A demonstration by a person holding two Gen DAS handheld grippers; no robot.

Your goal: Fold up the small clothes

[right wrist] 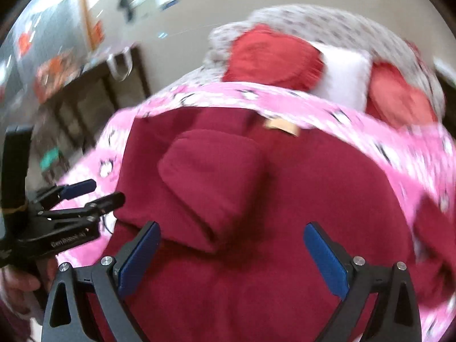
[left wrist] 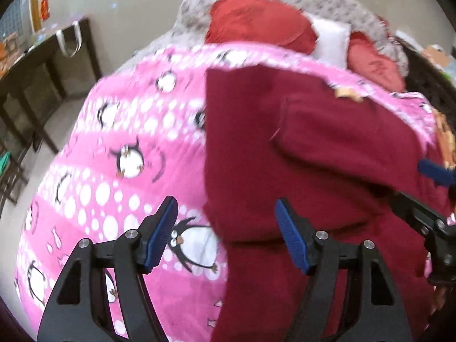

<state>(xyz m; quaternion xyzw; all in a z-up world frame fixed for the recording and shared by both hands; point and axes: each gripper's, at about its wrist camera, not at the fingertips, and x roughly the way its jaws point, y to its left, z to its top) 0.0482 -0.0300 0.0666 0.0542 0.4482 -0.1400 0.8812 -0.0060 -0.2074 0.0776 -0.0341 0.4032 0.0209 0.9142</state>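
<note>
A maroon fleece garment (left wrist: 285, 171) lies spread on a pink penguin-print blanket (left wrist: 114, 148), with one sleeve folded across its body (right wrist: 216, 182). A tan label (right wrist: 282, 126) shows at its far edge. My left gripper (left wrist: 226, 228) is open and empty, hovering over the garment's left edge. It also shows in the right wrist view (right wrist: 94, 192). My right gripper (right wrist: 230, 248) is open and empty above the middle of the garment (right wrist: 256, 256). It also shows at the right edge of the left wrist view (left wrist: 433, 182).
Red cushions (right wrist: 273, 57) and a white pillow (right wrist: 344, 71) lie against a grey patterned cover (right wrist: 327, 20) at the far end of the bed. A dark wooden table (left wrist: 42, 79) stands to the left on the pale floor.
</note>
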